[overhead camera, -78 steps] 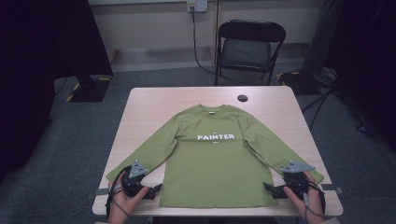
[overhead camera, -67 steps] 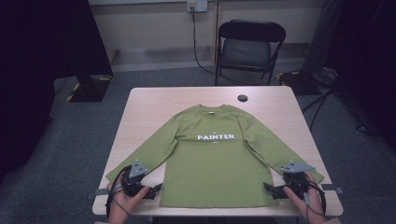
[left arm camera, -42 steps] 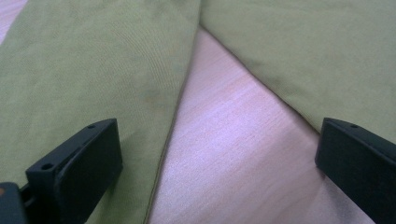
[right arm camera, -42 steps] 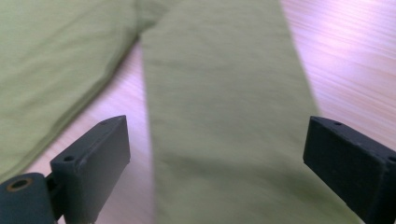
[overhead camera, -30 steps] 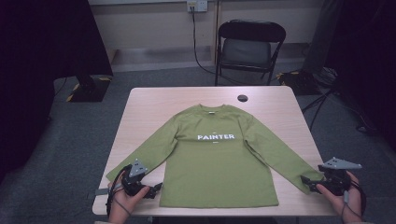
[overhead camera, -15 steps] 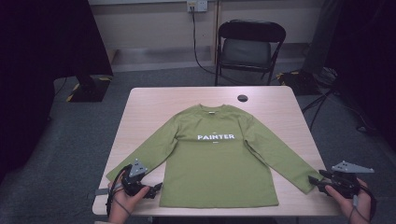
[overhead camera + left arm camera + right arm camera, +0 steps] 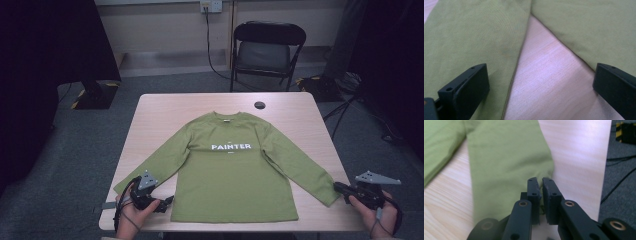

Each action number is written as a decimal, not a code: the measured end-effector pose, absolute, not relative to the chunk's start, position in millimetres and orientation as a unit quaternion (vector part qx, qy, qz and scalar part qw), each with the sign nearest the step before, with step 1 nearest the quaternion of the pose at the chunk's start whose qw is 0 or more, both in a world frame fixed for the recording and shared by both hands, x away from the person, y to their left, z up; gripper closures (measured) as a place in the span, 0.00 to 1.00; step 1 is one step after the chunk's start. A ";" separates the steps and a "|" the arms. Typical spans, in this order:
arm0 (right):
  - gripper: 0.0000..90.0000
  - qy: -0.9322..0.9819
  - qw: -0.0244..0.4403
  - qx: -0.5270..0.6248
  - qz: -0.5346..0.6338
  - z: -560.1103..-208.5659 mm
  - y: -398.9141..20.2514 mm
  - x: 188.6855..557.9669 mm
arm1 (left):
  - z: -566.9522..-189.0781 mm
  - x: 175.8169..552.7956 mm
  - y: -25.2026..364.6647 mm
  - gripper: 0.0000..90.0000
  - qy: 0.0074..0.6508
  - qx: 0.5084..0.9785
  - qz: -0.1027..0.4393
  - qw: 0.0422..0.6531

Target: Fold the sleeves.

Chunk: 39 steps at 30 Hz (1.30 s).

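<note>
A green long-sleeved shirt [image 7: 230, 170] printed "PAINTER" lies flat, front up, on the light wooden table [image 7: 165, 110]. My left gripper [image 7: 167, 201] rests near the front left corner. Its jaws stand open [image 7: 541, 87], one over the left sleeve [image 7: 474, 37], the other by the shirt's body [image 7: 594, 27], with bare wood between them. My right gripper [image 7: 337, 187] is at the end of the right sleeve by the table's right edge. Its jaws [image 7: 541, 181] have just been closing and now pinch the edge of the sleeve cuff [image 7: 524, 167].
A small black round thing [image 7: 259, 105] lies on the table beyond the collar. A black folding chair [image 7: 267, 50] stands behind the table. Cables [image 7: 350, 100] trail over the grey carpet at the right.
My right gripper has moved from the shirt's lower right hem out to the right sleeve's cuff, and its jaws have come together there. The left gripper has stayed put.
</note>
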State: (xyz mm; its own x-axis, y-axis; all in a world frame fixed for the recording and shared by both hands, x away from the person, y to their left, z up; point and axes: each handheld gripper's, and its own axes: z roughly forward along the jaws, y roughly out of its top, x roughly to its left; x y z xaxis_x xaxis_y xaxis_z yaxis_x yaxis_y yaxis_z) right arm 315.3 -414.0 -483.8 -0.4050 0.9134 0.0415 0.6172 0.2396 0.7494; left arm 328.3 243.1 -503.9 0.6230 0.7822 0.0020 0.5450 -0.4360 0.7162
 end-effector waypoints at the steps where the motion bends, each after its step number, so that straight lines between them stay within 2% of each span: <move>1: 0.94 0.761 0.211 0.499 0.357 -479.7 -410.6 315.7 | -503.9 328.3 243.0 0.00 0.400 0.830 0.169 0.350; 12: 0.93 0.789 0.235 0.412 0.391 -420.4 -349.1 331.4 | -503.9 328.4 243.1 0.00 0.399 0.830 0.169 0.350; 22: 0.94 0.828 0.230 0.304 0.411 -385.9 -251.4 344.4 | -504.0 328.4 243.0 0.00 0.400 0.830 0.169 0.350; 31: 0.94 0.871 0.192 0.202 0.404 -388.4 -146.2 345.8 | -503.9 328.5 243.2 0.00 0.399 0.831 0.169 0.350; 39: 0.93 0.900 0.152 0.127 0.388 -408.3 -68.9 334.9 | -503.9 328.6 243.2 0.00 0.398 0.831 0.169 0.350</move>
